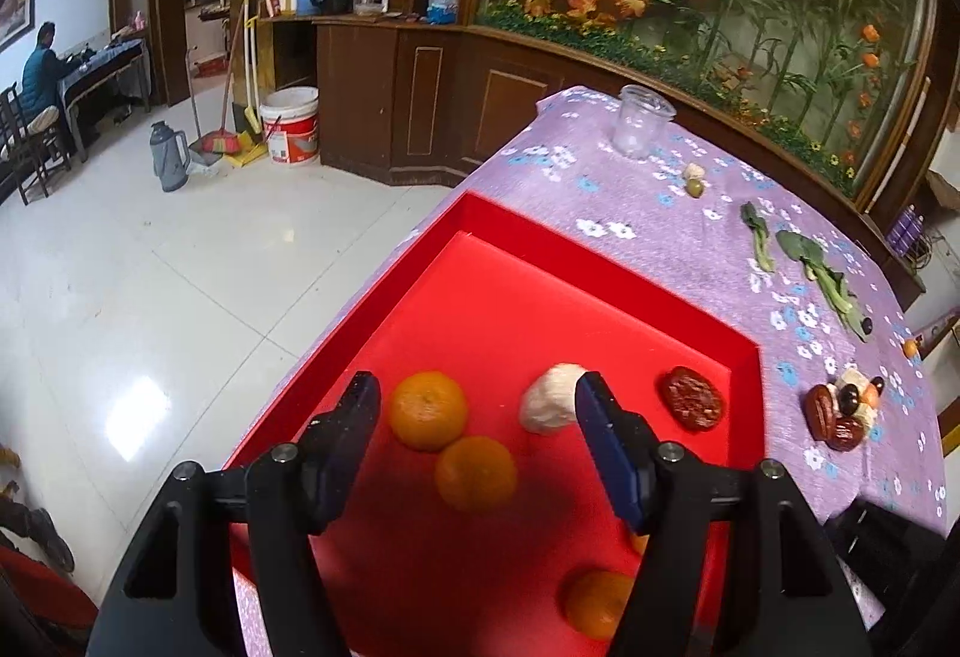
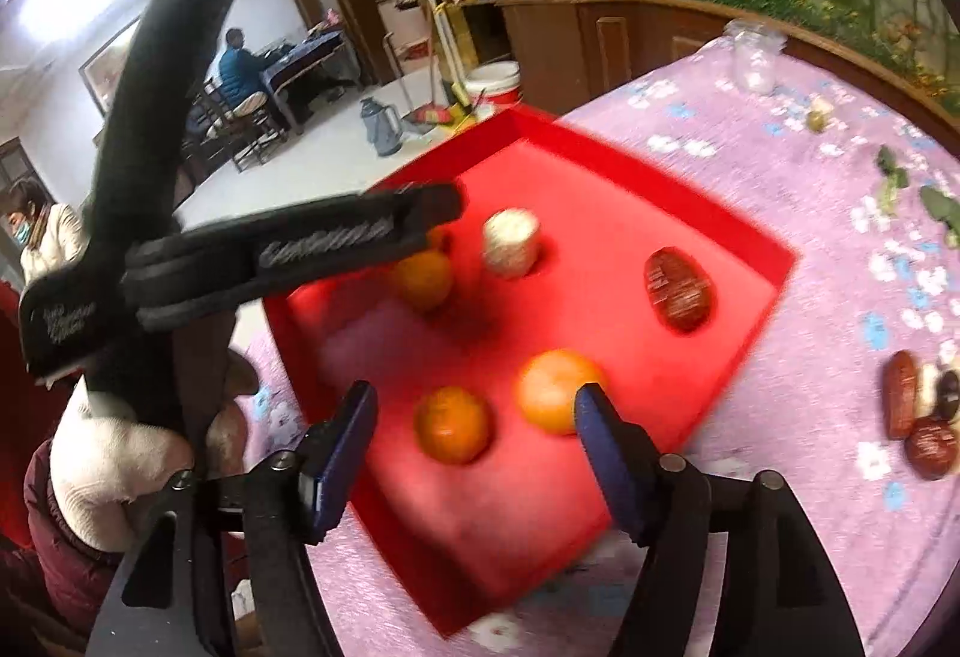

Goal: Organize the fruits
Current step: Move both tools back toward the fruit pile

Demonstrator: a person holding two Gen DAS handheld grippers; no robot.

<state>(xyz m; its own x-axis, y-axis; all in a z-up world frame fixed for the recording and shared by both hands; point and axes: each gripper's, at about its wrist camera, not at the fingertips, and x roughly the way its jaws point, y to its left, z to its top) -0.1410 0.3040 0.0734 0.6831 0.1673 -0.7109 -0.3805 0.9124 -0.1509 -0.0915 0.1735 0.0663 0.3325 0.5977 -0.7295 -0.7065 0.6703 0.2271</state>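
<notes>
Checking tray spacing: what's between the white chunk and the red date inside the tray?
Nothing: bare red tray floor separates the white chunk from the red date. Both wrist views show this gap.

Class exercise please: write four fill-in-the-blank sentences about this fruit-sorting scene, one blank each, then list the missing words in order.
1. The oranges lie inside a tray coloured ____.
2. The left gripper is ____, with nothing between its fingers.
3. The tablecloth is purple with a ____ print.
4. The leafy greens lie ____ the tray, on the cloth.

Missing words: red; open; flower; outside
</notes>
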